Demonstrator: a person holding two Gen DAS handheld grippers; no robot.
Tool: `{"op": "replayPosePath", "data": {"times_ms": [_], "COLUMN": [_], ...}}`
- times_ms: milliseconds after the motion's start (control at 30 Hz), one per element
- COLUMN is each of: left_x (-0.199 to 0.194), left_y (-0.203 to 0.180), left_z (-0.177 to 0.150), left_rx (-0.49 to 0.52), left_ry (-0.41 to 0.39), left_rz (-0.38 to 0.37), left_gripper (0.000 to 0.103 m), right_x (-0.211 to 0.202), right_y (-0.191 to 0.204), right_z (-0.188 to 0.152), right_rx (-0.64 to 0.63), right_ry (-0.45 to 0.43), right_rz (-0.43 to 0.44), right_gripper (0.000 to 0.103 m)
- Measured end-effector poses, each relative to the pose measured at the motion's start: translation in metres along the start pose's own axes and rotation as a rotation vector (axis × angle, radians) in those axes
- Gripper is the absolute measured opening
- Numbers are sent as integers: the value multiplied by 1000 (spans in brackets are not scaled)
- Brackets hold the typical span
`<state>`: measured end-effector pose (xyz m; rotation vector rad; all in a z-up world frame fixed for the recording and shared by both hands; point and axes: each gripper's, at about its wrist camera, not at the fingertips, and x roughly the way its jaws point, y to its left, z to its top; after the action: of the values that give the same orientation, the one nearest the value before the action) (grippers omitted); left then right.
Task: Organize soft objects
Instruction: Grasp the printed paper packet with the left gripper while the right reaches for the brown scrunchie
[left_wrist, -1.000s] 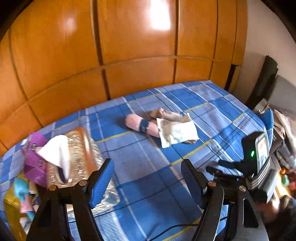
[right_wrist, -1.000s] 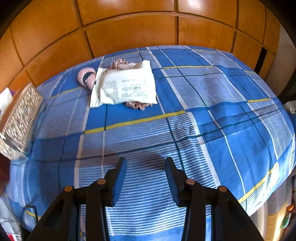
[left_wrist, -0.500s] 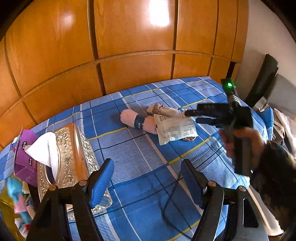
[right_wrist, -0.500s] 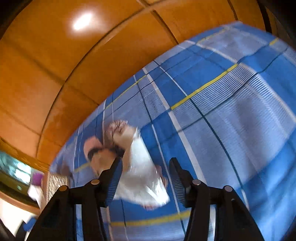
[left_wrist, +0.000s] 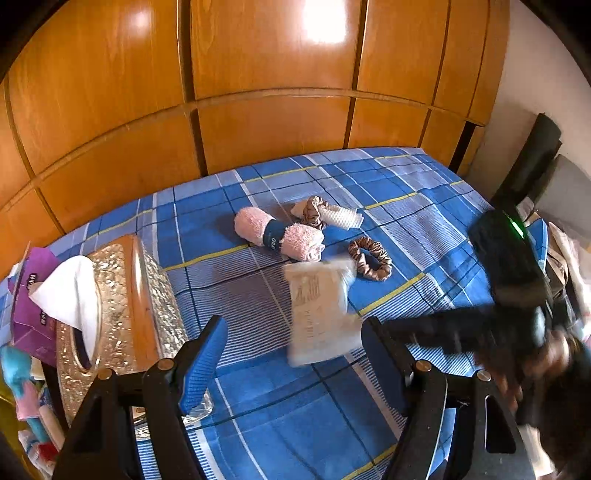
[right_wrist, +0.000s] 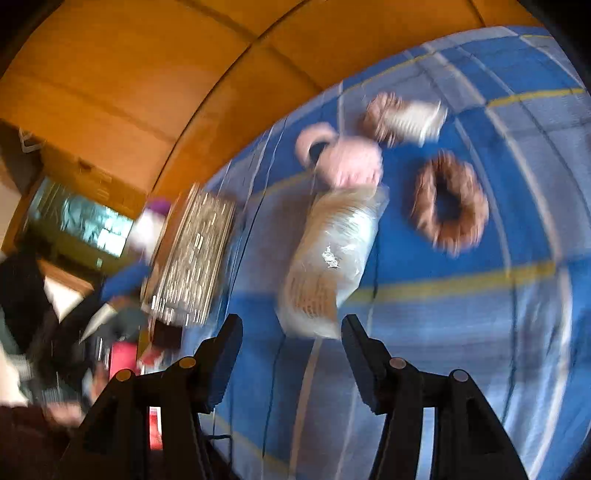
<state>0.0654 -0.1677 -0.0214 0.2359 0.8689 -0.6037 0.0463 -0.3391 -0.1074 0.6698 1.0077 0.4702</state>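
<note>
Right now the flat white plastic packet with printed text (left_wrist: 321, 314) sits at the centre of the left wrist view on the blue checked bedspread (left_wrist: 424, 192), its near end just ahead of the right gripper (right_wrist: 291, 354), whose jaws stand partly open with nothing pressed between them; the packet looks blurred and may be mid-slide or just let go. The left gripper (left_wrist: 295, 354) hangs wide and empty at the bottom of its frame.

The risk I see is a missed or sloppy pick: the right gripper's view is heavily smeared, so the hand seems to be swinging fast, and a slick film packet could skid across the cloth or fold instead of seating between the pads. A loose cable trails over the bedspread in the lower part of the right wrist view and could snag the packet. The ornate gold tissue box (left_wrist: 122, 314) at the left is close enough to be knocked by a wide sweep.

Against the earlier frames, the packet has come off the pile: it lay over the rolled pink towel with a dark band (left_wrist: 279, 238) and hid the brown satin scrunchie (left_wrist: 371, 258), which now lies bare to the right of centre. A second scrunchie with a white mesh cloth (left_wrist: 328, 214) is also more exposed behind the towel. The right gripper's jaws have just been opening, nothing gripped between them, and it has dropped from mid right to the lower right of the left wrist view
</note>
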Motion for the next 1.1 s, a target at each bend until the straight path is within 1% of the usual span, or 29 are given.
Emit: {"op": "replayPosePath", "data": {"times_ms": [100, 167, 200, 233, 333, 400, 467, 500, 567, 667, 733, 767, 800, 833, 867, 900, 1000, 1100], "left_x": [13, 23, 28, 33, 55, 70, 83, 89, 102, 120, 132, 139, 143, 147, 145, 144, 137, 134], "left_y": [-3, -6, -9, -12, -25, -32, -42, -44, -42, -35, -27, -22, -19, -16, -15, -14, -12, -15], "left_z": [3, 6, 7, 8, 12, 13, 12, 12, 13, 13, 12, 11, 8, 6, 3, 2, -4, -12], "left_rx": [3, -3, 0, 8, 80, 127, 200, 217, 218, 199, 165, 138, 122, 107, 107, 109, 84, 109], "left_ry": [21, 43, 48, 52, 76, 109, 111, 122, 155, 186, 212, 230, 244, 254, 228, 220, 214, 185], "left_rz": [6, 12, 10, 19, 40, 39, 53, 49, 26, 36, 22, 13, -2, -22, -21, -15, -20, 1], "left_gripper": [75, 75, 76, 76, 76, 76, 76, 80, 85, 85, 84, 81, 72, 69, 67, 63, 59, 60], "right_x": [-7, -18, -21, -27, -39, -40, -42, -40, -39, -35, -38, -38, -42, -42, -41, -40, -29, -11], "right_y": [1, -3, -5, -7, -17, -23, -27, -27, -28, -27, -31, -32, -31, -31, -29, -27, -19, -14], "right_z": [-20, -33, -33, -36, -37, -30, -30, -30, -29, -29, -30, -29, -28, -24, -18, -10, 17, 47], "right_rx": [9, 41, 50, 58, 74, 81, 81, 75, 62, 46, 39, 38, 32, 21, 5, -13, -96, -174], "right_ry": [-16, -59, -77, -101, -142, -162, -171, -170, -171, -168, -165, -163, -162, -163, -166, -170, -168, -142], "right_rz": [-72, -142, -178, -233, -332, -363, -379, -392, -410, -433, -447, -454, -461, -474, -491, -509, -578, -642], "right_gripper": [57, 57, 57, 57, 57, 57, 57, 57, 57, 57, 57, 57, 57, 57, 57, 57, 57, 57]}}
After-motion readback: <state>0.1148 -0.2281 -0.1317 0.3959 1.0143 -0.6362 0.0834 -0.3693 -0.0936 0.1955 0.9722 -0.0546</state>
